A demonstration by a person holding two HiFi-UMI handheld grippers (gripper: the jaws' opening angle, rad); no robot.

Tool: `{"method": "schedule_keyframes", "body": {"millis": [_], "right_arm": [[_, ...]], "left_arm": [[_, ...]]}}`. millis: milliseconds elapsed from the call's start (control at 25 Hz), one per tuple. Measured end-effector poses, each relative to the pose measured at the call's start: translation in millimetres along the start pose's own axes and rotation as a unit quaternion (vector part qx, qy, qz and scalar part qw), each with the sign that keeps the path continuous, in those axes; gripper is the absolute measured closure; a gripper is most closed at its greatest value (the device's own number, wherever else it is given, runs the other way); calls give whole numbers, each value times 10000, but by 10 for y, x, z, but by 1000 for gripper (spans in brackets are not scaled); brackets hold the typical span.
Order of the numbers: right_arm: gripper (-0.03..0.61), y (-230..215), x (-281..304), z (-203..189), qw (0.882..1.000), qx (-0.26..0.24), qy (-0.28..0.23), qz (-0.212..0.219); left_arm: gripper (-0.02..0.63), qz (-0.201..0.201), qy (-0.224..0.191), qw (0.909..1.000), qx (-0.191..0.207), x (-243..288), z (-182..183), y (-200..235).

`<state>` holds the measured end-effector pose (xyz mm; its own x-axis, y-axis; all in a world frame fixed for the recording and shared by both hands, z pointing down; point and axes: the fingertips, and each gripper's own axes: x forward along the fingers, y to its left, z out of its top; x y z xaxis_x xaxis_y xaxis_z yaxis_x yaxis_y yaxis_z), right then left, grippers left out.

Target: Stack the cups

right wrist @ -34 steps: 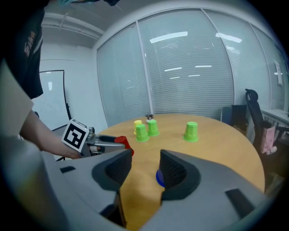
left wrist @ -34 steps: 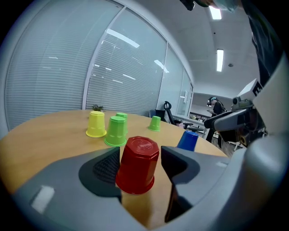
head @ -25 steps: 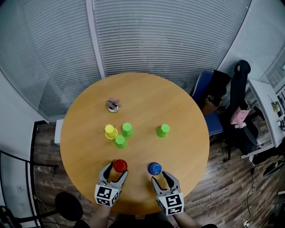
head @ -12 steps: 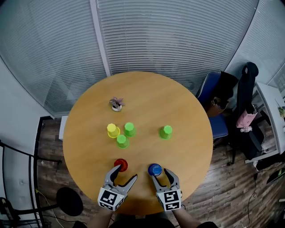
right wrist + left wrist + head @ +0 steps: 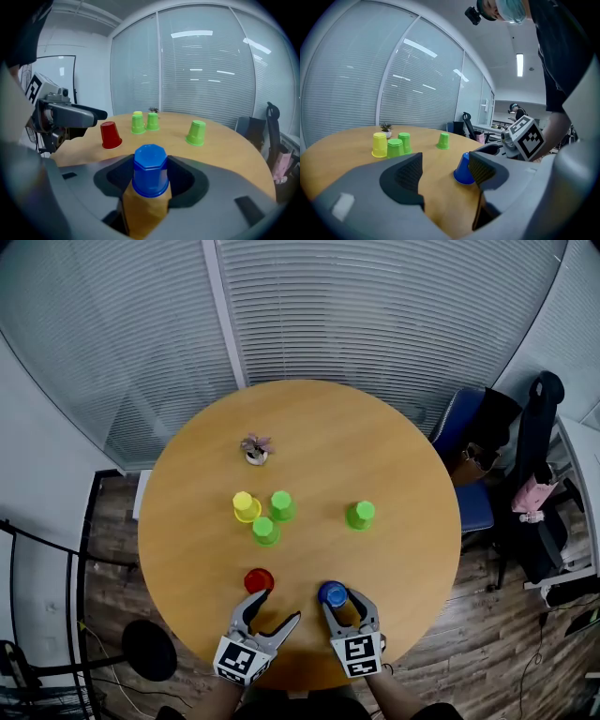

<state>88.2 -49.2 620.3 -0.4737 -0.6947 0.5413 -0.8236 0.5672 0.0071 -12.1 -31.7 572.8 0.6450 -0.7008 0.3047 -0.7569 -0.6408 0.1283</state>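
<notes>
An upside-down blue cup [image 5: 332,594] stands near the table's front edge, between the jaws of my right gripper [image 5: 347,602]. These jaws have just been opening, and a gap shows on either side of the blue cup [image 5: 150,170]. A red cup [image 5: 259,579] stands free just beyond my left gripper [image 5: 275,608], which is open and empty. In the left gripper view the blue cup [image 5: 464,169] shows past the right jaw. A yellow cup [image 5: 244,506] and three green cups [image 5: 266,530] [image 5: 281,505] [image 5: 360,515] stand mid-table.
A small potted plant [image 5: 254,448] sits further back on the round wooden table [image 5: 394,456]. Office chairs [image 5: 487,456] stand off the table's right side. Window blinds fill the background.
My left gripper has let go of the red cup and drawn back to the right; the cup stays on the table. My right gripper has come forward round the blue cup.
</notes>
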Motion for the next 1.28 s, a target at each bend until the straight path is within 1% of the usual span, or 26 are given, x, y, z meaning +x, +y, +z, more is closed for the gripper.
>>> {"method": "schedule_keyframes", "body": {"millis": [240,360,480,680,880,1080,1280], "right_arm": [[364,122,58,187,9996,-89,-174,195],[364,254,139,296,9989,-162,-242,359],[364,407,255,375,9979,-266,-252,532],[364,645,452,449,9957,-438,-237,776],[364,753,585,456,9947,-530,-173,860],[364,764,690,462,9946,-584,-123,847],[364,789,738,478,9944,-567,-126,884]], "left_arm": [[316,135,-24,9998,-150,-88,6,63],[316,274,-85,9995,-163,-166,36,129],[316,370,-100,9991,-157,-268,-4,199],[316,593,-97,9979,-261,-452,-66,354],[316,757,-105,9964,-354,-574,-125,451],[317,825,-92,9954,-481,-626,-176,511],[316,829,-80,9952,-506,-632,-193,533]]}}
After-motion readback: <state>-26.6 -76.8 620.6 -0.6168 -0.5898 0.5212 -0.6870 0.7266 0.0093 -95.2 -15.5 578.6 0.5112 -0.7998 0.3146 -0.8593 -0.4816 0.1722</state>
